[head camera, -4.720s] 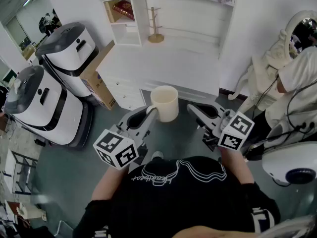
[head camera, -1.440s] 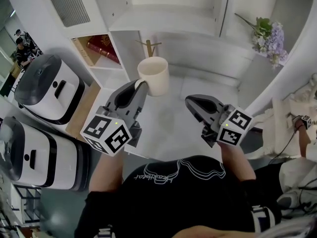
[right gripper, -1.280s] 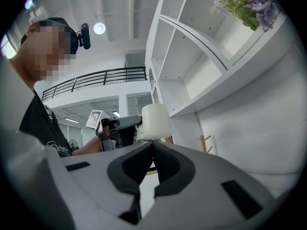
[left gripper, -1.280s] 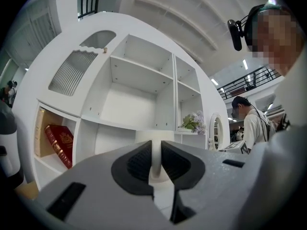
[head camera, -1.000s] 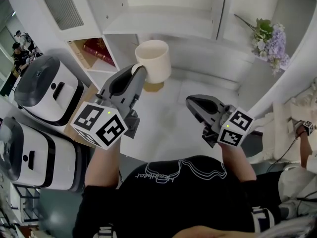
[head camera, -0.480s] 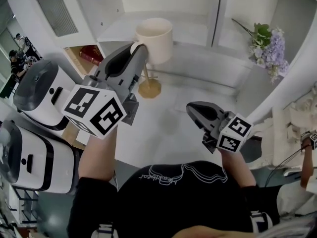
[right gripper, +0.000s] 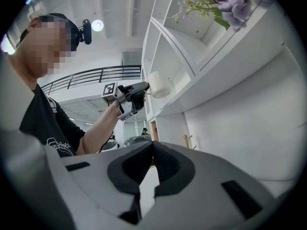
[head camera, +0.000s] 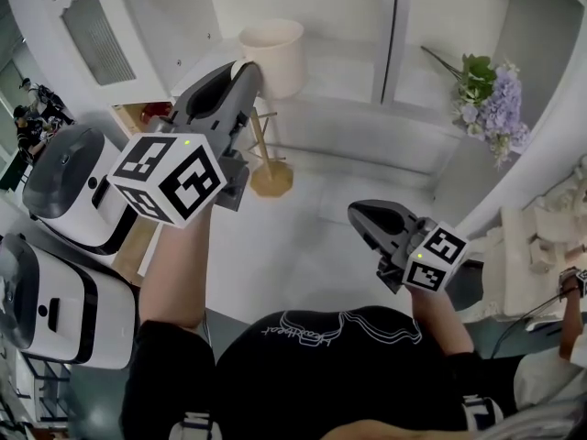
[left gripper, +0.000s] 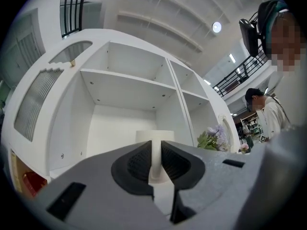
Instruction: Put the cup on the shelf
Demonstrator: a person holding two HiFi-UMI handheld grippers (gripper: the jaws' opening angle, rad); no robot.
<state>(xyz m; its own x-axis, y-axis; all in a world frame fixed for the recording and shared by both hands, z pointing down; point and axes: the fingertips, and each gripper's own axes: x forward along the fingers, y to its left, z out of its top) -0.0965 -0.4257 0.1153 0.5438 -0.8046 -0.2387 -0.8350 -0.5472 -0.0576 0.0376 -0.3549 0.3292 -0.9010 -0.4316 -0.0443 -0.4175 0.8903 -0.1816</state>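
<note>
Cup [head camera: 271,55] was pinched by its handle [left gripper: 156,155] in the left tool [head camera: 246,70], held upright at the shelf [head camera: 335,67] opening, presumably ready to set down. The right tool [head camera: 358,214] hung low, pressed together, empty.

cup [left gripper: 154,135] body mostly hidden behind left gripper [left gripper: 156,152] jaws, mug stand [head camera: 271,180] top hidden behind that gripper, far-left people [head camera: 32,122] too small to tell

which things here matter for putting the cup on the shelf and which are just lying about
For the job: cup, held by its handle in the left gripper; shelf.
Just lying about: wooden stand, flowers, white machines; right gripper, shut and empty.
</note>
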